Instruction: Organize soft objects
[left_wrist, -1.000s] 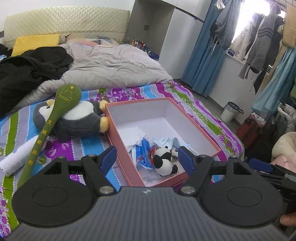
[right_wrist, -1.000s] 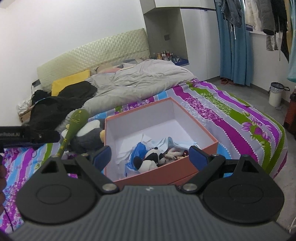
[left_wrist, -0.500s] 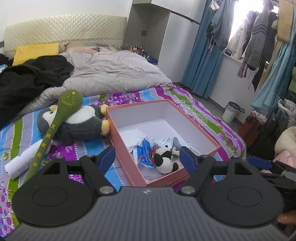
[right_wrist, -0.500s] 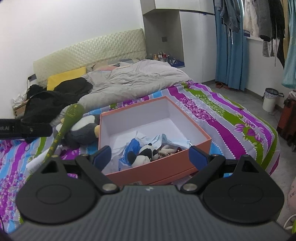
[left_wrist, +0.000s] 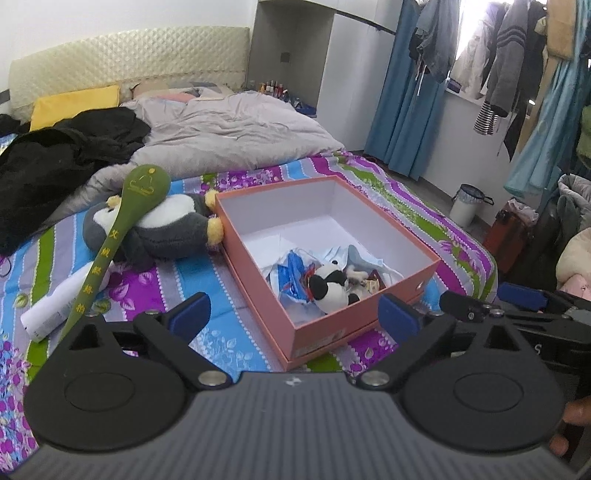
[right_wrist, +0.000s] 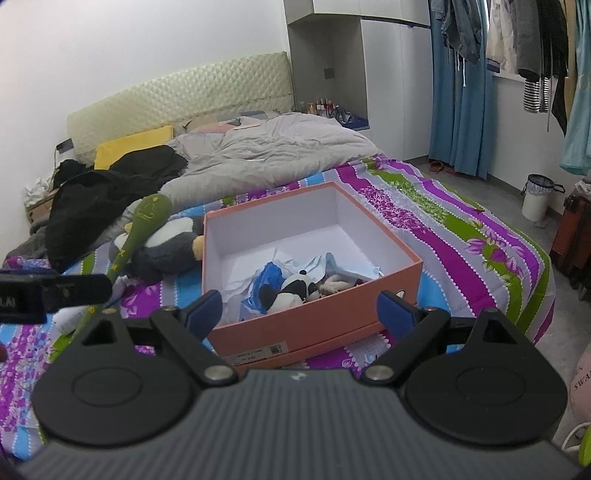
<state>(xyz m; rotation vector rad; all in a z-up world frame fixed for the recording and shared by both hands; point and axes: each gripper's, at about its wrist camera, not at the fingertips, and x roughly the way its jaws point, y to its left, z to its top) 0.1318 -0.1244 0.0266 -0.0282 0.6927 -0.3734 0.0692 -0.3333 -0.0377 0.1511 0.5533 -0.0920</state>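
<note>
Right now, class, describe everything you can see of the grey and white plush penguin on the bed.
The grey and white plush penguin lies on its side on the striped floral bedsheet, left of the open orange cardboard box. It looks soft and fuzzy, with a grey back, white belly and face, and yellow feet touching or nearly touching the box wall. A long green spoon-shaped massage stick lies across it. No gripper touches it.

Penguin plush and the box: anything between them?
Nothing: in the left wrist view the penguin's yellow foot reaches the box's wall, apparently touching.
</note>
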